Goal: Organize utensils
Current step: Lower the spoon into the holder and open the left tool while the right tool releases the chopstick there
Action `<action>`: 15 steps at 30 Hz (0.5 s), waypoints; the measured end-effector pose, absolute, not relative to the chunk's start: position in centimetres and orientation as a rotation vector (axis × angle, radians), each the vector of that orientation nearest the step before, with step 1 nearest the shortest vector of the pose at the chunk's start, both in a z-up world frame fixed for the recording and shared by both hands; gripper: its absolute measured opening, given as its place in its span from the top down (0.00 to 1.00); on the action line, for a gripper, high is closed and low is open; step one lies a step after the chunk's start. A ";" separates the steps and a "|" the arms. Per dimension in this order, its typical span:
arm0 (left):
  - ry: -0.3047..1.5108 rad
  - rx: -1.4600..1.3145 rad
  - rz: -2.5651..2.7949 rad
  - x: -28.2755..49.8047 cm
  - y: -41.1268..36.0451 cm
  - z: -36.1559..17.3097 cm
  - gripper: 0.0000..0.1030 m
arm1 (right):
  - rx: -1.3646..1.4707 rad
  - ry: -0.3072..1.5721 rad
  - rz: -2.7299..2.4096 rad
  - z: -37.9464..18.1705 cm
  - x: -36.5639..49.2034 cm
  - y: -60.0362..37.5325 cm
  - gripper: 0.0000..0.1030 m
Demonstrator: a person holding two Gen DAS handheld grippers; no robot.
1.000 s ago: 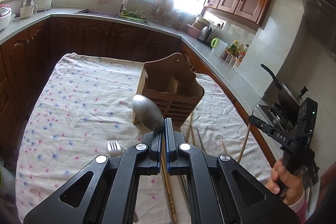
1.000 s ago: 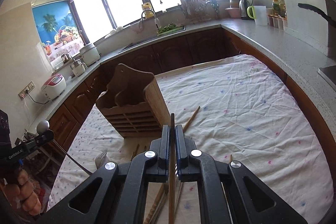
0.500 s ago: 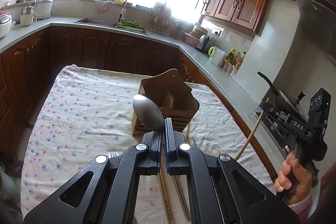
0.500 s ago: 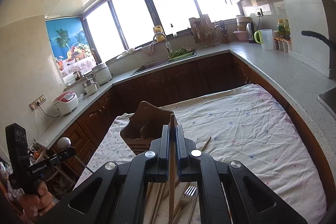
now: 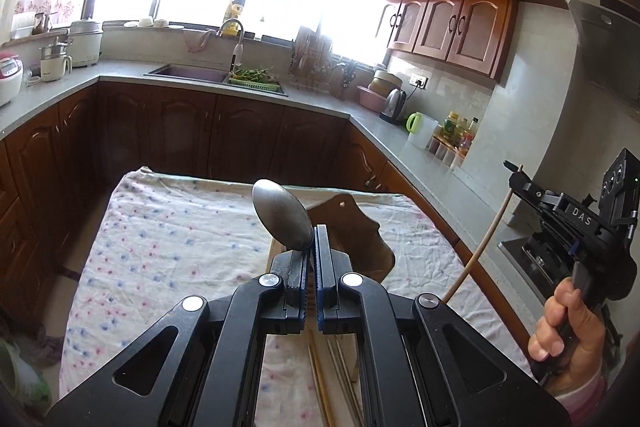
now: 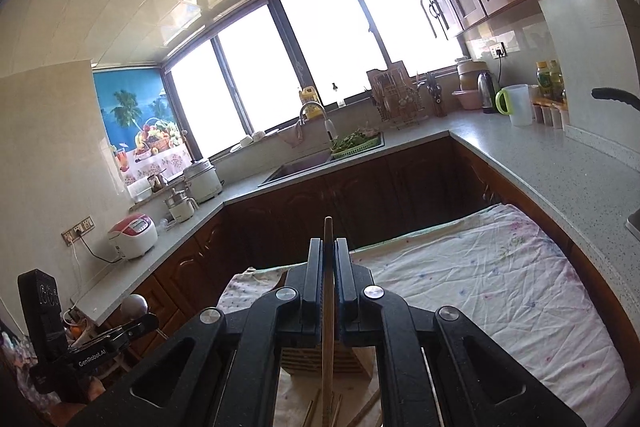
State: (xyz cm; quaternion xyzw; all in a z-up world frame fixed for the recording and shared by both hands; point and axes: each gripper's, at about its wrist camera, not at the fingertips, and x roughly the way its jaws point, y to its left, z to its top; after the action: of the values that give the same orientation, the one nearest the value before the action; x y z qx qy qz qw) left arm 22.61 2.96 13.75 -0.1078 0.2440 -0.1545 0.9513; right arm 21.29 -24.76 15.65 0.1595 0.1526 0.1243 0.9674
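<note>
My left gripper is shut on the neck of a metal spoon, whose bowl sticks up above the fingertips. Just behind it on the table stands the wooden utensil holder, partly hidden by the jaws. My right gripper is shut on a wooden chopstick that runs up between its pads. In this view the holder shows low between the arms. In the left wrist view, the right gripper hangs at the right with the chopstick slanting down. In the right wrist view, the left gripper shows at lower left.
More chopsticks lie on the flowered tablecloth below my left gripper, and some show under the right one. Counters wrap around the table, with a sink, a rice cooker and a kettle.
Both grippers have risen with the spoon and the chopstick still held. The holder and table have dropped lower in both views, and the right hand's chopstick has come off the table.
</note>
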 end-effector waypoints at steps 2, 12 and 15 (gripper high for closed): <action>0.476 -0.221 -0.305 23.8 3.0 14.4 0.98 | 0.327 0.283 0.248 16.4 22.4 -24.5 0.95; 0.442 -0.200 -0.240 30.0 2.1 14.0 0.98 | 0.369 0.193 0.207 16.5 27.8 -24.6 0.95; 0.460 -0.185 -0.226 31.6 1.4 12.4 0.98 | 0.361 0.195 0.211 15.1 28.9 -23.9 0.95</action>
State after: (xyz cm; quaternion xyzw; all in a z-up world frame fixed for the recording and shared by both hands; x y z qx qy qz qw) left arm 31.55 1.36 12.43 -0.0915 0.2273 -0.1115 0.9631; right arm 28.95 -23.93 15.07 0.1787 0.0966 0.1044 0.9736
